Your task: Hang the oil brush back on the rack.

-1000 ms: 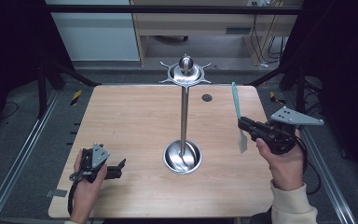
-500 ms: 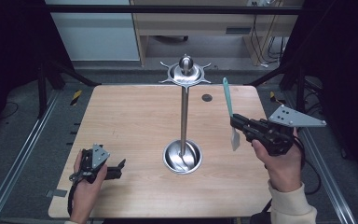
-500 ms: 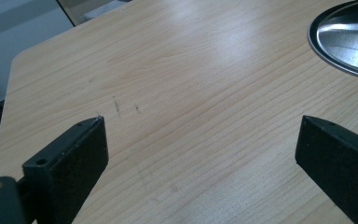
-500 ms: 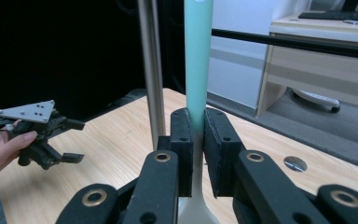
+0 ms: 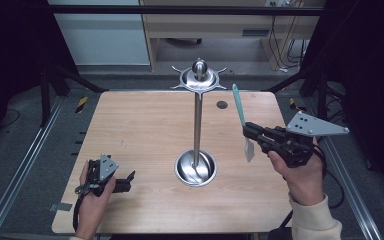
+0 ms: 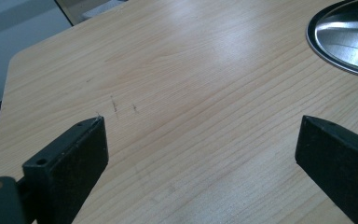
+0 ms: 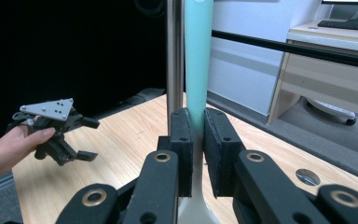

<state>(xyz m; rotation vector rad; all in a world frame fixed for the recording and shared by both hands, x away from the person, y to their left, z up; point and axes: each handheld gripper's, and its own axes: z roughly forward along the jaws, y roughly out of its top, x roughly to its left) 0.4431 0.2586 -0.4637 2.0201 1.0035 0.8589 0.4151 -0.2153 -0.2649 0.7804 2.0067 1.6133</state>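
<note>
At the near left corner of the wooden tabletop (image 5: 145,125), the left hand-held gripper (image 5: 125,181) sits low in the person's left hand (image 5: 92,200), its two black jaws spread wide with bare wood between them (seen along its own view, the jaws frame an open stretch of grain and nothing is held). Just to its right, near the middle of the tabletop, stands a metal stand's round base dish (image 5: 195,168), whose rim also shows at the upper right corner of the left gripper view (image 6: 349,39). From that dish a slim metal pole (image 5: 197,122) rises upright to a pronged metal top with a ball knob (image 5: 199,75) at the far edge. On the right side, the person's right hand (image 5: 302,175) holds the right hand-held gripper (image 5: 250,131) raised above the tabletop, its grey three-cornered plate (image 5: 312,125) on top. Its jaws are closed narrow on a teal-handled spatula (image 5: 241,115), gripping it at the lower handle so that the pale blade (image 5: 249,149) hangs below and the teal handle points up and slightly left. In the right gripper view the handle (image 7: 198,60) stands upright just beside the pole (image 7: 173,56), close in front of it. Farther back on the tabletop, near the far right, lies a small dark round spot (image 5: 222,105).
</note>
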